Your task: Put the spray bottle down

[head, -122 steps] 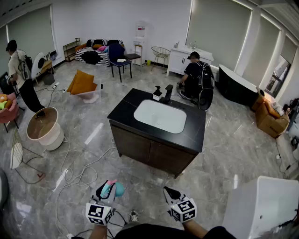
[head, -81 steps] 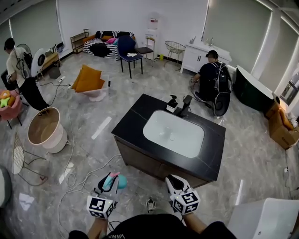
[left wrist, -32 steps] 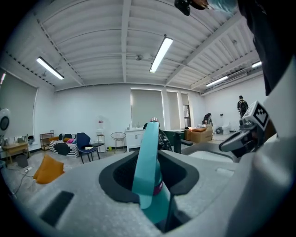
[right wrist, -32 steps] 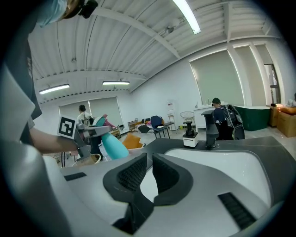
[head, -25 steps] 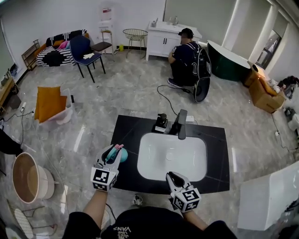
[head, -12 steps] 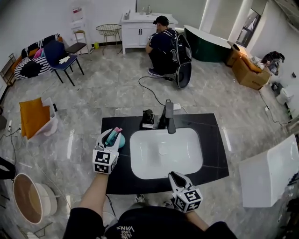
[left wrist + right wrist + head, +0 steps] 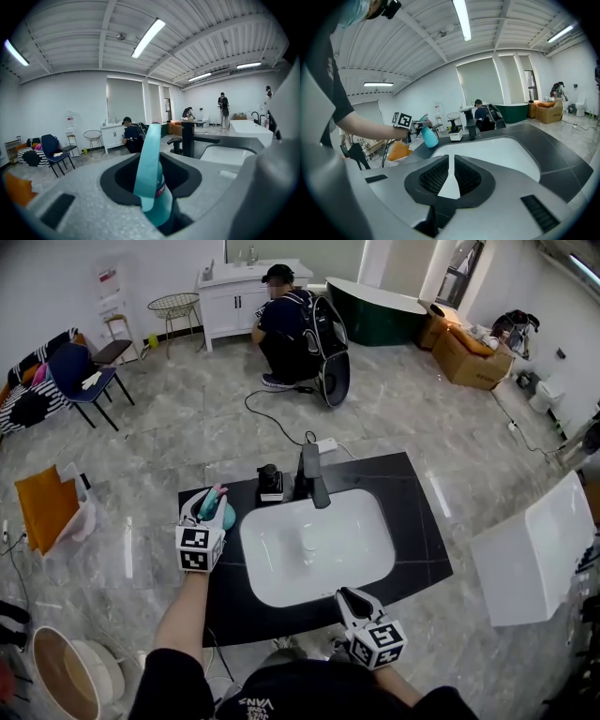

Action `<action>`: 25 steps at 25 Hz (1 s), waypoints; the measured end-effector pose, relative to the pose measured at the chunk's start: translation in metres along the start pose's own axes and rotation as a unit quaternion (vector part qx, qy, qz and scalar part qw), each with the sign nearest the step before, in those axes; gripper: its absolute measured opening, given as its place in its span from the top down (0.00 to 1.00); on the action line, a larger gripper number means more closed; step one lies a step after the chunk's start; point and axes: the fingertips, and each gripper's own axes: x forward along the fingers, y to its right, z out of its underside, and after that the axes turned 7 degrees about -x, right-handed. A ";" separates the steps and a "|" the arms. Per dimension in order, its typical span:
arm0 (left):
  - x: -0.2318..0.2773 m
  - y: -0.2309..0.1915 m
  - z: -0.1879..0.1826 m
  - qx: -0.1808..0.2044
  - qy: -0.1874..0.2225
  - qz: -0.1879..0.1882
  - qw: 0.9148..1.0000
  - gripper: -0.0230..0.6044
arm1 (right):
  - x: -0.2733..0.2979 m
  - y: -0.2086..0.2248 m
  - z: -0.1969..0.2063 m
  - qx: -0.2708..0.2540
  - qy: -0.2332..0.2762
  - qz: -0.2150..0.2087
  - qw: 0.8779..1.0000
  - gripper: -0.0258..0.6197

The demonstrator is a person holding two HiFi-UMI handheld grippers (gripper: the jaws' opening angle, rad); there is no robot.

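Observation:
The spray bottle [image 7: 225, 515] is teal with a pink trigger, and my left gripper [image 7: 211, 505] is shut on it. It hangs over the left end of the black countertop [image 7: 417, 549], just left of the white sink basin [image 7: 319, 545]; whether its base touches the counter I cannot tell. In the left gripper view the teal bottle [image 7: 150, 176] fills the gap between the jaws. The right gripper view shows the bottle [image 7: 428, 136] upright at the far left of the counter. My right gripper [image 7: 346, 595] is shut and empty at the counter's front edge.
A black faucet [image 7: 312, 479] and a soap dispenser [image 7: 270, 484] stand behind the basin. A person [image 7: 286, 320] crouches on the floor beyond, with a cable [image 7: 281, 418] running to the counter. A white tub [image 7: 530, 549] stands at the right, a bucket [image 7: 66, 681] at lower left.
The sink counter has come closer. My left gripper has carried the bottle forward over the counter's left end. The right gripper has stayed low near the front edge.

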 end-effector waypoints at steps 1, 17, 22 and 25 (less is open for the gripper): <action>0.004 -0.002 0.000 0.001 -0.003 0.000 1.000 0.77 | -0.001 0.002 0.001 0.002 -0.001 0.004 1.000 0.90; 0.039 -0.020 0.005 -0.031 -0.045 -0.009 0.998 0.76 | -0.020 0.023 0.007 0.019 0.002 0.046 0.999 0.90; 0.041 -0.021 0.007 -0.028 -0.052 -0.006 0.998 0.75 | -0.019 0.024 0.004 0.014 0.003 0.044 0.999 0.90; 0.041 -0.022 0.007 -0.027 -0.052 -0.009 0.998 0.54 | -0.018 0.024 -0.008 0.011 0.009 0.050 0.999 0.90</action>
